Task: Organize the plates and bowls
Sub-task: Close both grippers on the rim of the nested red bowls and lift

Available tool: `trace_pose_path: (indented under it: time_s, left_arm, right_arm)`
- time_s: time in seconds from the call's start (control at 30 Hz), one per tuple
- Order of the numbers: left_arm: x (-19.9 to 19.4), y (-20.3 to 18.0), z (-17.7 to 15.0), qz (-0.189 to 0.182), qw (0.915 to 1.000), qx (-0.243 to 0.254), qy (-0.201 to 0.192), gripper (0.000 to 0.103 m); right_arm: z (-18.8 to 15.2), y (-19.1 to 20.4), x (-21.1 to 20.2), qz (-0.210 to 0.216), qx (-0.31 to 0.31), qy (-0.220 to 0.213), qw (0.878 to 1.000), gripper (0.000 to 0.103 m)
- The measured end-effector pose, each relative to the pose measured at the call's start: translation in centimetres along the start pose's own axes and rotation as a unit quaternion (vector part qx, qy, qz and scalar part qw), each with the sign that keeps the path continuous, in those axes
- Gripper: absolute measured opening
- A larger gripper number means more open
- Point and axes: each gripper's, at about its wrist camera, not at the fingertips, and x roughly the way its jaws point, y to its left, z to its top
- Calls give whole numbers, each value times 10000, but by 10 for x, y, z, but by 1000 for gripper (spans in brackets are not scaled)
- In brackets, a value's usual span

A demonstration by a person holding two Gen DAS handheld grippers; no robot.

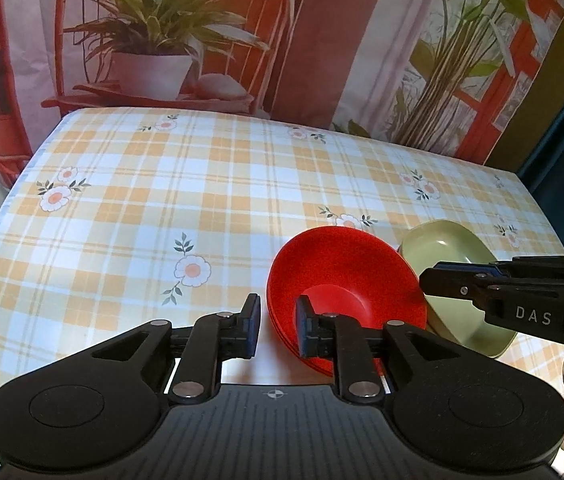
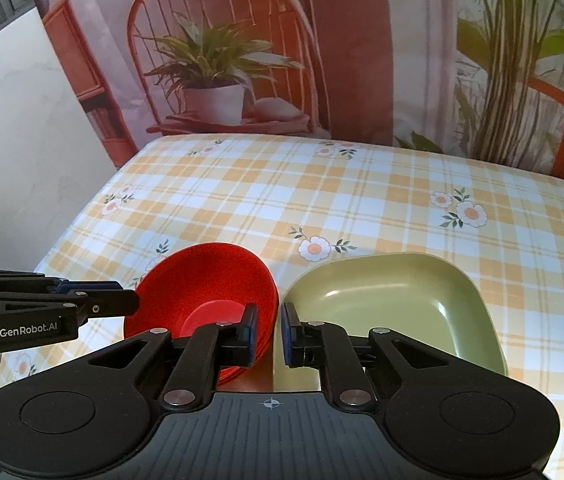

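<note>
Table (image 1: 130, 184): checked yellow-and-white cloth with flower prints, bearing all items.

Green dish (image 2: 398, 304): squarish, near edge of table, just right of the red bowls.

Red bowls (image 1: 342, 280): nested stack, near edge, rims close beside the green dish.

My left gripper (image 1: 278, 330): jaws slightly parted, straddling the red stack's left rim, no pinch seen.

My right gripper (image 2: 269, 330): jaws narrowly parted, above the gap between stack and dish, gripping nothing.
</note>
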Motion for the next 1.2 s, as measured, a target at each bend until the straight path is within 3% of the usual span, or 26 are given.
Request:
trace_pose_path:
  time_s: [1.2]
  left_arm:
    - [-16, 10, -8, -325, 9991, 222, -131, 21]
  right_arm:
    - [-37, 21, -30, -4, 1010, -480, 9937, 16]
